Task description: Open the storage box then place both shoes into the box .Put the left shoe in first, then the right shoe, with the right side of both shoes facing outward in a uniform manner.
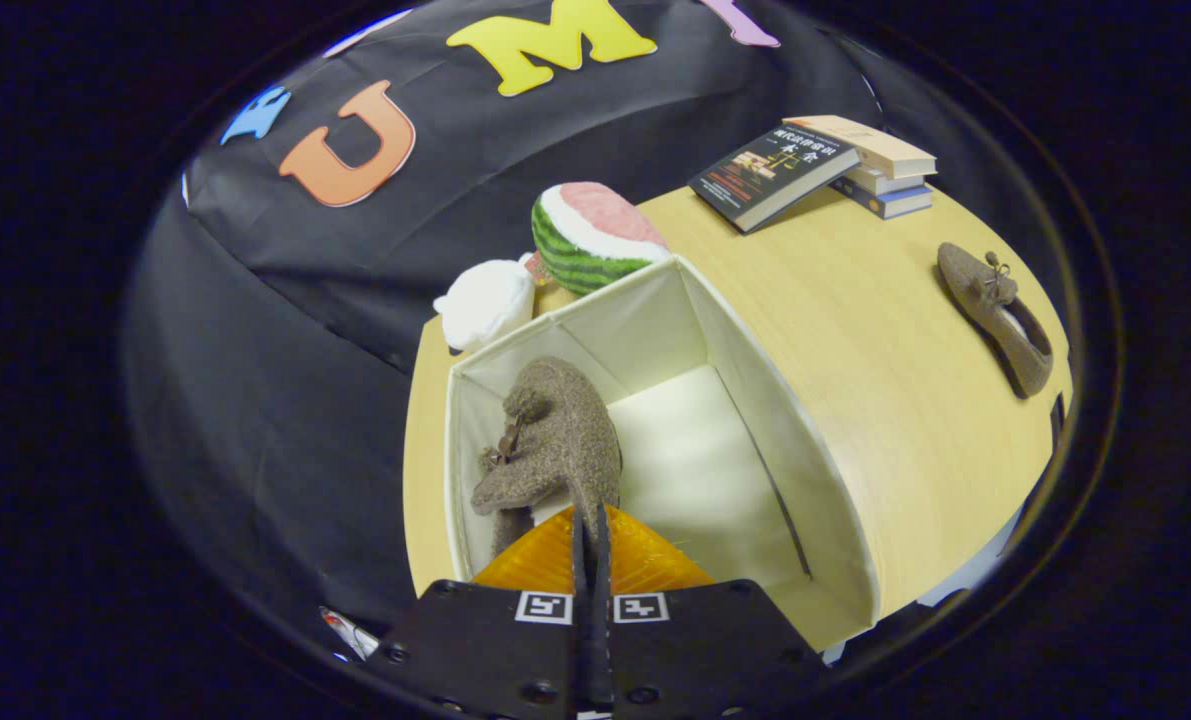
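An open white fabric storage box (pixel 755 400) stands on the wooden table. My gripper (pixel 589 520) is shut on the heel edge of a brown felt shoe (pixel 555 440), which hangs toe-down inside the box against its left wall. The shoe's small bow faces left. A second brown shoe (pixel 1000 315) of the same kind lies on the table well to the right of the box, beyond my fingers. The box's floor to the right of the held shoe is bare.
A plush watermelon slice (pixel 595 235) and a white soft toy (pixel 485 300) sit just behind the box. A stack of books (pixel 815 165) lies at the far right of the table (pixel 855 330). The table's edge runs close to the box on the left.
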The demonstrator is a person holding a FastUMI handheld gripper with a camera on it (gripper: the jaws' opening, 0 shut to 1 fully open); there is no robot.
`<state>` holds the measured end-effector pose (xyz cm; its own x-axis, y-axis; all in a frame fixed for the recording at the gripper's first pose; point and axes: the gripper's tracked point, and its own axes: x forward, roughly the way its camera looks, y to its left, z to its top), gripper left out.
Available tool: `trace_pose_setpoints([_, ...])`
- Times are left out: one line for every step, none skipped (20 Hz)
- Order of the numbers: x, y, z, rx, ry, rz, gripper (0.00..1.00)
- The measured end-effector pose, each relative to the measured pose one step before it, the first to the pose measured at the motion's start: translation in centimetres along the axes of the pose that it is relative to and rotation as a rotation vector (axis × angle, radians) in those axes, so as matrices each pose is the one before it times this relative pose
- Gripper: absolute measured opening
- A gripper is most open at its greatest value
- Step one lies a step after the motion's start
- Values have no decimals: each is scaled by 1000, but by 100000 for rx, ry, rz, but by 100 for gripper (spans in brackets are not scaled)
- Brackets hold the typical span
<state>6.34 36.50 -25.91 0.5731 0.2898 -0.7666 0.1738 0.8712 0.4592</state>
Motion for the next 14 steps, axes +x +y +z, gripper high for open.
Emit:
trace_pose_setpoints([394, -114, -159, -173, 563, -302, 1])
trace_pose_setpoints([386, -93, -98, -255, 406, -611, 1])
trace_pose_setpoints([430, -115, -192, -467, 506, -1030, 1])
trace_pose_setpoints([500, -147, -142, -424, 582, -1108, 1])
trace_pose_setpoints([403, -149, -105, -110, 602, -802, 1])
trace_pose_setpoints([450, -129, -172, 244, 672, -827, 0])
trace_pose_setpoints([321, -175, -54, 389, 359, -478, 1])
trace_pose_setpoints([282, 40, -166, 316, -20, -582, 1])
trace_pose_setpoints([278, -2, -107, -5, 225, -6, 1])
trace_pose_setpoints([334, -91, -59, -124, 499, -97, 0])
trace_pose_setpoints([378, -61, -241, 294, 975, -226, 1])
trace_pose_setpoints([301, -199, -350, 323, 1422, -495, 1])
trace_pose_setpoints([-173, 321, 70, 1241, 375, 1156, 4])
trace_pose_setpoints([102, -15, 115, 102, -40, 542, 13])
